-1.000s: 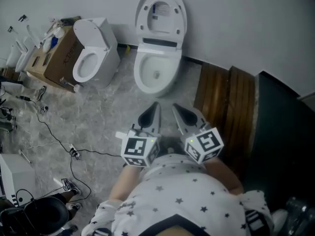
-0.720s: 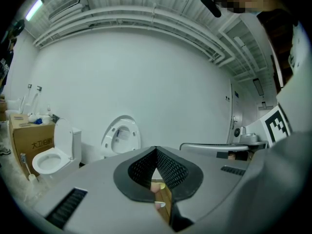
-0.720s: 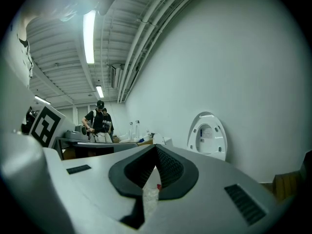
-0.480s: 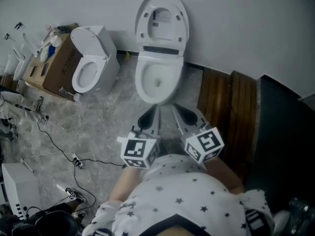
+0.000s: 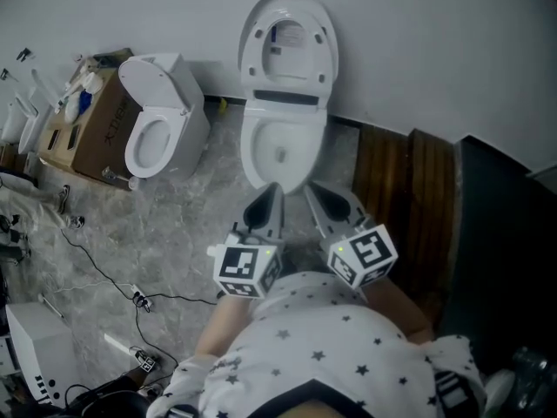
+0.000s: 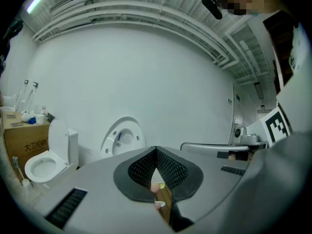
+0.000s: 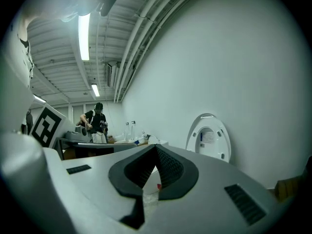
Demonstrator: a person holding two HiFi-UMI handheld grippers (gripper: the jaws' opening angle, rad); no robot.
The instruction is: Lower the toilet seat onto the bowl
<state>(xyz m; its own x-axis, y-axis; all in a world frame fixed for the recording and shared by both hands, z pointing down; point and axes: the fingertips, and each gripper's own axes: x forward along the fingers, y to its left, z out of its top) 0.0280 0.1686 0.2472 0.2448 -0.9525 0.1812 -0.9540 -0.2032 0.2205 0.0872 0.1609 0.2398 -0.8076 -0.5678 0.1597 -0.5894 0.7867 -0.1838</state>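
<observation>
A white toilet stands against the wall, its seat and lid (image 5: 288, 40) raised upright above the open bowl (image 5: 280, 151). My left gripper (image 5: 273, 190) and right gripper (image 5: 311, 190) are side by side just short of the bowl's front rim, both shut with nothing between the jaws. In the left gripper view the raised seat (image 6: 123, 138) shows above and left of the shut left gripper (image 6: 156, 151). In the right gripper view the raised seat (image 7: 209, 136) stands to the right of the shut right gripper (image 7: 156, 148).
A second white toilet (image 5: 162, 111) stands to the left, next to a cardboard box (image 5: 87, 127) with bottles on it. Dark wooden boards (image 5: 402, 177) and a black panel (image 5: 498, 233) lie to the right. Cables (image 5: 104, 255) run over the marbled floor. A person (image 7: 96, 123) works at a far table.
Both grippers have come closer to the toilet; the bowl now sits nearer their tips in the head view. Jaws stay shut, and the seat stays raised.
</observation>
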